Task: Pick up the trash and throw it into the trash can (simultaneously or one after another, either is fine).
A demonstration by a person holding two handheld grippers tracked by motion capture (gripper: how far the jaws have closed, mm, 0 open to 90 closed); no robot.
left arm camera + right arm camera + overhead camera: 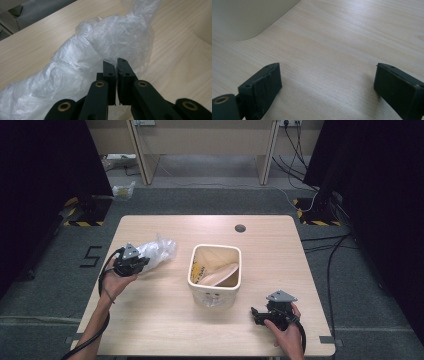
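A crumpled clear plastic bag [156, 250] lies on the left part of the wooden table [160, 320]. My left gripper [145, 262] is at the bag's near end, held by a hand. In the left gripper view its jaws stand pressed together at the tips [116, 63], pinching a fold of the plastic bag [100, 45]. My right gripper [255, 315] rests low over the table at the front right and points left. Its jaws are wide apart in the right gripper view [328, 75], with bare wood between them.
A cream waste bin [215, 248] with a yellow-printed liner inside stands at the table's middle, between the two grippers; its wall shows in the right gripper view [249, 17]. A round cable hole [240, 228] sits near the far edge. Cables run over the floor beyond.
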